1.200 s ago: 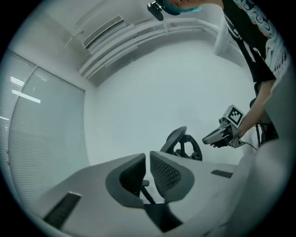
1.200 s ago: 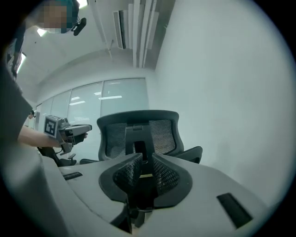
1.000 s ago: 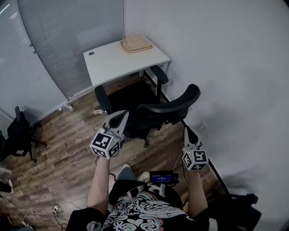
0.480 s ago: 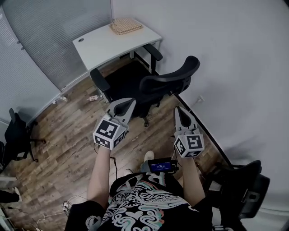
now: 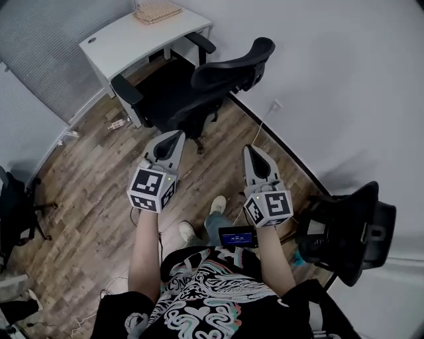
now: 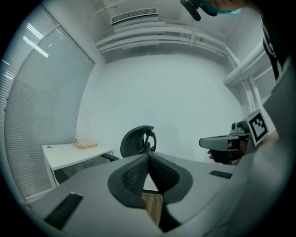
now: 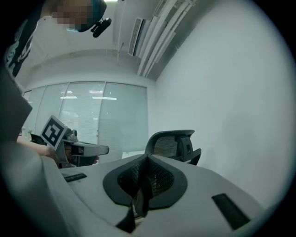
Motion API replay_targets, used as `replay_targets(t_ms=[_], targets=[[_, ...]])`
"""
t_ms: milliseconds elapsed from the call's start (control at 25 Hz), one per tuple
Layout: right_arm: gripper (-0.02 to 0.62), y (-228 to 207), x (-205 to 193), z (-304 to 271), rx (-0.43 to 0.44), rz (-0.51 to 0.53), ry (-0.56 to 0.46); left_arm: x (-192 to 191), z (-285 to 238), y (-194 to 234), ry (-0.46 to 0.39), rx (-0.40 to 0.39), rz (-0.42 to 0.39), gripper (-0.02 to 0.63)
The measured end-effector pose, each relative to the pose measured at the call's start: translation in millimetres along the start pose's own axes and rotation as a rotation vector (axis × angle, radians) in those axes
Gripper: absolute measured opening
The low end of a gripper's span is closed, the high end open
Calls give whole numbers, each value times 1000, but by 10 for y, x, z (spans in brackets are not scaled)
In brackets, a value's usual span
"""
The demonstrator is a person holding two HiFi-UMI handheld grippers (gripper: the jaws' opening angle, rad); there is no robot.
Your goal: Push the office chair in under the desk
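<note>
The black office chair (image 5: 199,86) stands at the white desk (image 5: 126,40), its seat and one armrest at the desk's front edge and its backrest towards me. Both grippers are held well short of it over the wooden floor. My left gripper (image 5: 176,135) is shut and holds nothing. My right gripper (image 5: 251,148) is shut and empty too. In the left gripper view the chair's backrest (image 6: 137,141) shows beyond the closed left gripper (image 6: 148,155), with the desk (image 6: 69,155) at the left. In the right gripper view the chair (image 7: 173,143) stands ahead of the closed right gripper (image 7: 147,159).
A woven basket (image 5: 157,12) lies on the desk's far end. A second black chair (image 5: 351,228) stands close by my right side, and another dark chair (image 5: 13,205) at the left edge. A cable runs from a wall socket (image 5: 275,104) along the skirting. Blinds line the left wall.
Both grippers have drawn back from the office chair, which now stands farther off against the desk. The view has shifted back, and the second chair at the right has come into sight.
</note>
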State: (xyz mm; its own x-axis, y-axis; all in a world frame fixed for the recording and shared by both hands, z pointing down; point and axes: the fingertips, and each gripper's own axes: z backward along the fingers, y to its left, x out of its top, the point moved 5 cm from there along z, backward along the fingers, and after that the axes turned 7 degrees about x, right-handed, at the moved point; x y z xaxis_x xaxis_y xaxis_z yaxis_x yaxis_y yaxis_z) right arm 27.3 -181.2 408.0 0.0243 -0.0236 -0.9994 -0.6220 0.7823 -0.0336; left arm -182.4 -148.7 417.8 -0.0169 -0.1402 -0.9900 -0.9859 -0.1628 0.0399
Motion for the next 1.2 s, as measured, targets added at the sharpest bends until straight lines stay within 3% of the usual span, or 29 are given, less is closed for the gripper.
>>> replay_targets(t_ms=[240,440,640,960,1200], targets=[[20,-4,37,192,-2,7,-14,47,44,-166,-19,12,41,14],[20,-188,87,241,13,-26,-43,216,61,-344,-69,27,-21,14],[20,-365,138,360,46,-44,-56,346,31,-589,-121,27,-20,15],[18,-627,126,616,43,14,-51,259,-127,-875,-160,173,-19,15],[18,-704,179,607,54,11,-53,346,-85,-1056,-188,204,-117,14]])
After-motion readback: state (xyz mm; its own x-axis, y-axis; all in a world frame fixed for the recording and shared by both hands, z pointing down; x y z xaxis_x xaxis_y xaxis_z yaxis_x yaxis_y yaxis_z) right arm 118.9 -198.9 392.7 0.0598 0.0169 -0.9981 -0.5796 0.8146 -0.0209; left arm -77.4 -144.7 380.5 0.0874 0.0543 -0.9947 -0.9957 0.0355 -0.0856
